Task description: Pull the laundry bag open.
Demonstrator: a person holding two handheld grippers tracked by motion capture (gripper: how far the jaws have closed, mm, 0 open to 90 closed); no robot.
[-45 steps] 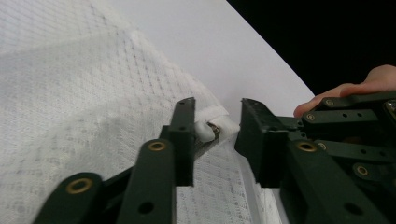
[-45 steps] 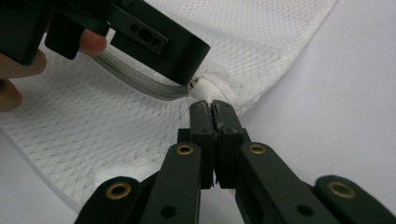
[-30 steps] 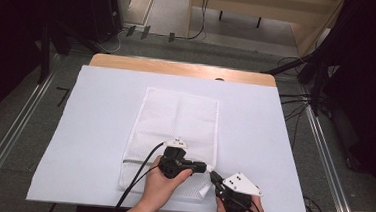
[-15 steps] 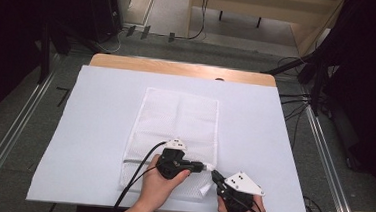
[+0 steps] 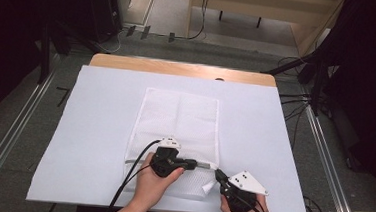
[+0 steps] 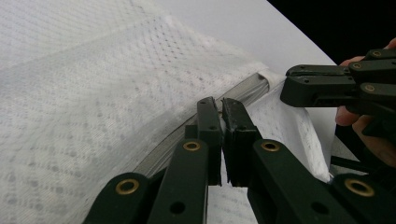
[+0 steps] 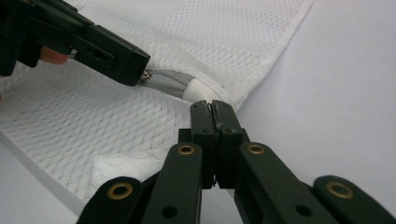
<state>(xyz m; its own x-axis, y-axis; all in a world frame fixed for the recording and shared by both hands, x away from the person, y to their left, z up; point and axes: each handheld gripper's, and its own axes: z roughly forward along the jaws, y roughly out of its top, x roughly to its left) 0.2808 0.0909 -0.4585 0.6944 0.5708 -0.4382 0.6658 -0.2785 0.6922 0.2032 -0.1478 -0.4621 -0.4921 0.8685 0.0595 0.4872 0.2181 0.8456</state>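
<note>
Mesh bag (image 5: 179, 130) lies flat mid-table on white sheet (image 5: 100, 110), zipper (image 6: 254, 86) running along its near end. Your left gripper (image 5: 203, 164) has jaws pinched together on zipper pull. Your right gripper (image 5: 218, 175) has jaws clamped on bag's near right corner, just beside zipper end. Grippers nearly touching.

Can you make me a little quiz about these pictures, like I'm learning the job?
1. True or false: the white mesh zip bag lies flat on the white table cover.
2. What does the left gripper pinch? A the bag's metal zip puller; B a cable; C nothing.
3. Which gripper's fingers are shut on the bag's edge beside the zip's end?
Key: 1 true; 2 A; 3 the right gripper.
</note>
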